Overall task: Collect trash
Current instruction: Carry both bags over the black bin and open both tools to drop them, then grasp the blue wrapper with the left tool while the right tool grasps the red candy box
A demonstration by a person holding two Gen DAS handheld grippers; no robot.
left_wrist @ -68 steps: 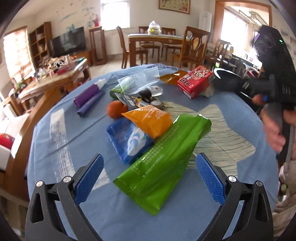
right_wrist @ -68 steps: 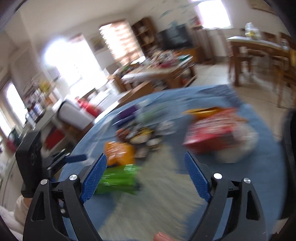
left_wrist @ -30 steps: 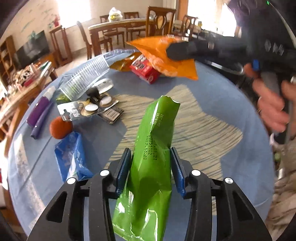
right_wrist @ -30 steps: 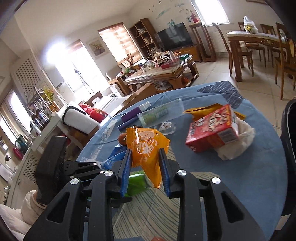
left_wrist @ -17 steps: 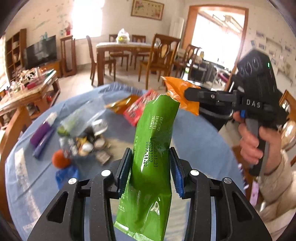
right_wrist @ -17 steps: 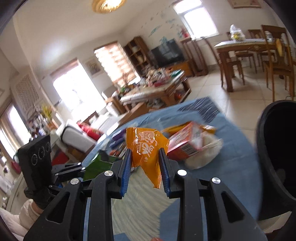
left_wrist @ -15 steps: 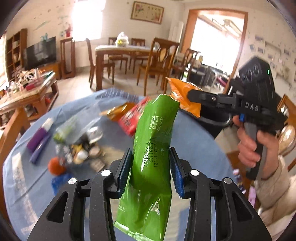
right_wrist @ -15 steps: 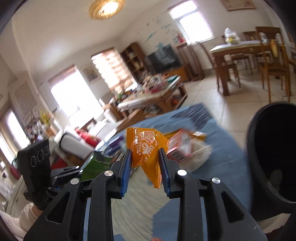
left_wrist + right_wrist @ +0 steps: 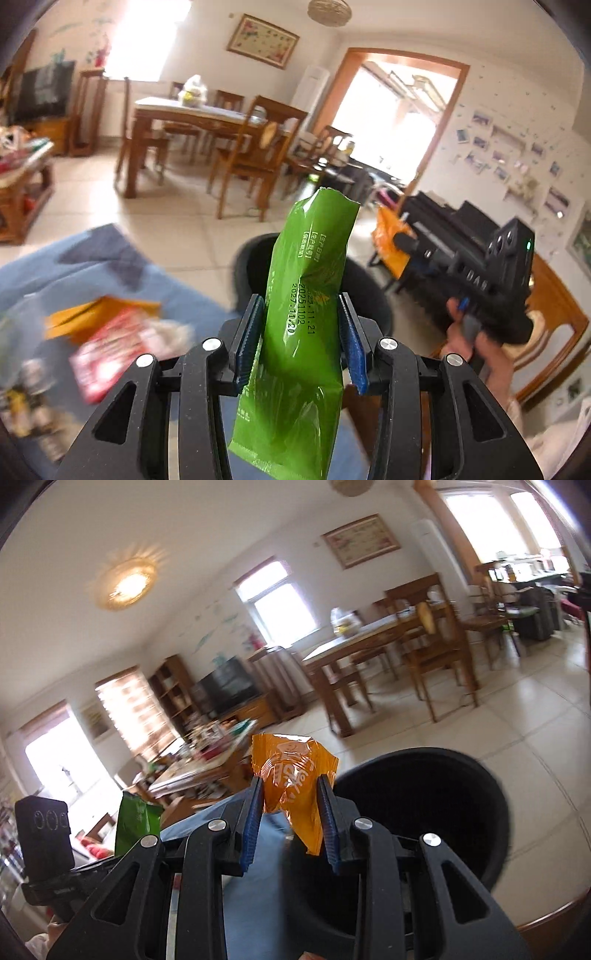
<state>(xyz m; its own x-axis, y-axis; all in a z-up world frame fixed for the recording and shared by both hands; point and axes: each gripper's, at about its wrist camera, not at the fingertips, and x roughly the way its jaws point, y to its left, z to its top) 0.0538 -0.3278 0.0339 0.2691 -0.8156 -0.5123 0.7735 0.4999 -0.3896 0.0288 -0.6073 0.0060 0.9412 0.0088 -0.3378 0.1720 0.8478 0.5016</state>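
My left gripper (image 9: 301, 345) is shut on a long green snack bag (image 9: 306, 314) and holds it upright in the air, in front of a black trash bin (image 9: 251, 266) that stands beside the table. My right gripper (image 9: 290, 821) is shut on a crumpled orange snack bag (image 9: 291, 775), held just left of the bin's open mouth (image 9: 424, 805). In the left wrist view the right gripper (image 9: 402, 242) with the orange bag (image 9: 388, 240) is at the right, beyond the bin. The green bag (image 9: 136, 823) also shows at the left of the right wrist view.
The blue-clothed round table (image 9: 55, 266) still holds a red carton (image 9: 110, 343), a flat orange packet (image 9: 99, 314), a white wad and small blurred items at the left. Wooden dining table and chairs (image 9: 207, 129) stand behind on the tiled floor.
Both grippers closed on their bags, lifted them off the table and swung right, away from the table toward the black bin. The bin now fills much of the right wrist view.
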